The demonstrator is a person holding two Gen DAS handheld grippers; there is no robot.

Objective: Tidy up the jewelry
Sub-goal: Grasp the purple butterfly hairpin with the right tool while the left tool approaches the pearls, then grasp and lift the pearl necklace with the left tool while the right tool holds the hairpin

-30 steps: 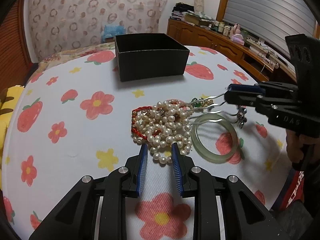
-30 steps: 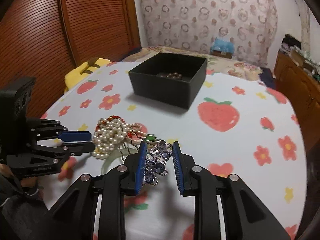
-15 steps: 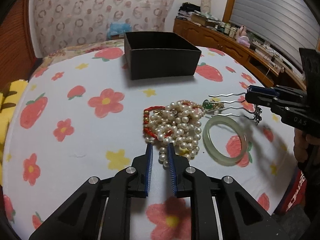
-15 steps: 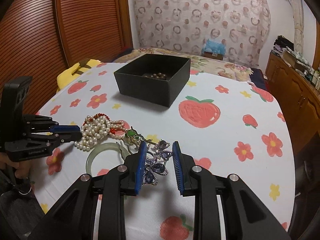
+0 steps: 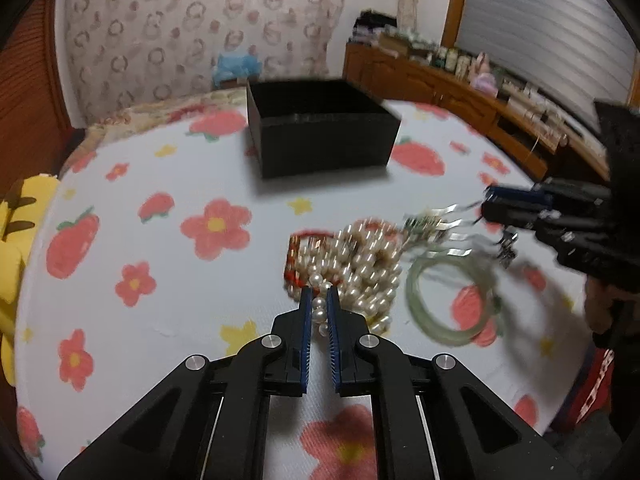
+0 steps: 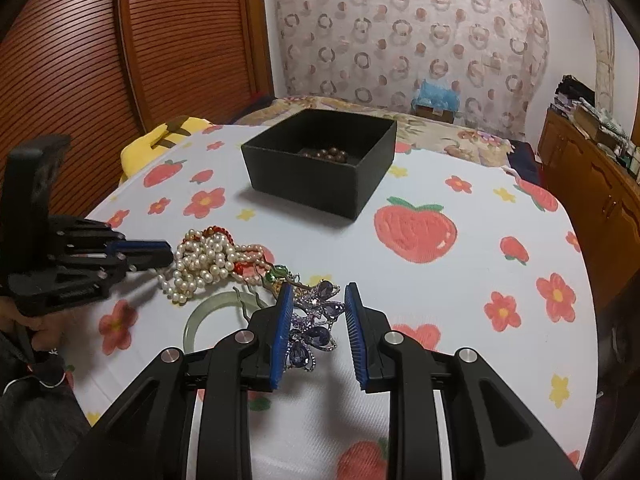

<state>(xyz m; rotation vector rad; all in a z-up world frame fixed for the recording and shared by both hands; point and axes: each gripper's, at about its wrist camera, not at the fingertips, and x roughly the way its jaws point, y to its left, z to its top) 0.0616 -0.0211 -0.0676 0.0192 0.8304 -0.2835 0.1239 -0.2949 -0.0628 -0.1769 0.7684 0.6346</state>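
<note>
With the left gripper [image 5: 318, 304] closed down to its tightest on a short run of the pearl strand [image 5: 352, 268], the pads pinch only a few beads at the near edge of the heap, lower centre of the left wrist view. The strand lies tangled with a red bead bracelet [image 5: 298, 246]; a clean lift likely needs a slow, straight rise so the loops pay out rather than drag neighbours along.

The right gripper [image 6: 316, 320] grips a purple rhinestone hair comb [image 6: 316, 320], jaws partly apart around it, low centre of the right wrist view. Its wavy prongs reach toward the pearl pile and over the jade bangle [image 6: 208, 312]; snagging looks possible, so lifting one piece at a time seems wiser.

The black box [image 6: 320, 164] sits on the flowered desk [image 6: 460, 280], upper centre, well apart from the heap, with brown beads [image 6: 326, 155] already inside. Judged destination: that box.
</note>
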